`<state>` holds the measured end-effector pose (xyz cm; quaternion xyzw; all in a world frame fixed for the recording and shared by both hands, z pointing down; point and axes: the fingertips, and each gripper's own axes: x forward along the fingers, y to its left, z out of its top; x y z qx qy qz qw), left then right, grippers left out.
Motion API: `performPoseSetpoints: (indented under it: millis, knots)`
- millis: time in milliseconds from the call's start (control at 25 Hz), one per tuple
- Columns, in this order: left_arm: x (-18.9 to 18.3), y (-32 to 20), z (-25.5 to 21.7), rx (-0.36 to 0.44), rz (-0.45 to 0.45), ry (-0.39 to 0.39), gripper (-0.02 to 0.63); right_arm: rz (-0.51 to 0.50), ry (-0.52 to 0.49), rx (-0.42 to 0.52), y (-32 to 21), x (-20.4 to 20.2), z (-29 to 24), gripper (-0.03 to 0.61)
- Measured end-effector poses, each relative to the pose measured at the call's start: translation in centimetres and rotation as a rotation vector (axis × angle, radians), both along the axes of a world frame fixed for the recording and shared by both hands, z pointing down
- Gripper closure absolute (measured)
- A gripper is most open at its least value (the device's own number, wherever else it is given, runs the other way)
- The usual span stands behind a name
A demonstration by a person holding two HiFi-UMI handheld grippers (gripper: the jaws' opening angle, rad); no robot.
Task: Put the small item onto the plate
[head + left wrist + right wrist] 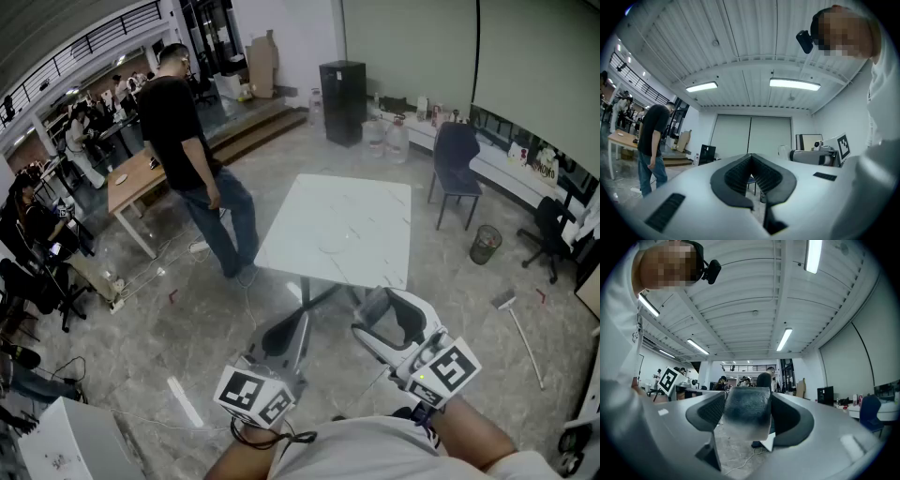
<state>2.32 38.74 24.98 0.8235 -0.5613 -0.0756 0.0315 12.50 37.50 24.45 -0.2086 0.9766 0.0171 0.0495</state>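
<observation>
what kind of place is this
Probably a big open-plan office or lab hall: a polished stone floor, seated people at the left near a wooden desk, office chairs, and a railed mezzanine above.

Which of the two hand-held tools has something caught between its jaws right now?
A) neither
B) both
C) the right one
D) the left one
C: the right tool has a greyish block clamped between its jaws in mid-air, while the left tool has its jaws together with nothing in them.
</observation>
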Motion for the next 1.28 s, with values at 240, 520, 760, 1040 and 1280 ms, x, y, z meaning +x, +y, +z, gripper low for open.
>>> performPoseSetpoints:
  millis: [240,520,760,1040,1280]
  knots:
    - [-0.5,-1.2,0.0,-0.007,0.008,0.008,0.609,0.004,0.002,-0.003,-1.0,-0.5,-0.2,0.276]
    - [-1.1,-2.6,0.8,-0.017,0.018,0.018,0.609,0.023,0.007,-0.004,-2.6,-1.0,0.2,0.275]
    - [-1.6,-4.1,1.0,-0.025,0.018,0.021,0.609,0.024,-0.002,-0.006,-4.0,-1.3,0.1,0.275]
    - [-1.3,-8.0,2.5,-0.039,0.007,0.024,0.609,0.023,0.005,-0.021,-8.2,-0.8,1.6,0.275]
    - [-1.6,-14.8,3.5,-0.056,-0.04,0.022,0.609,-0.018,0.008,-0.028,-15.8,-1.0,2.4,0.275]
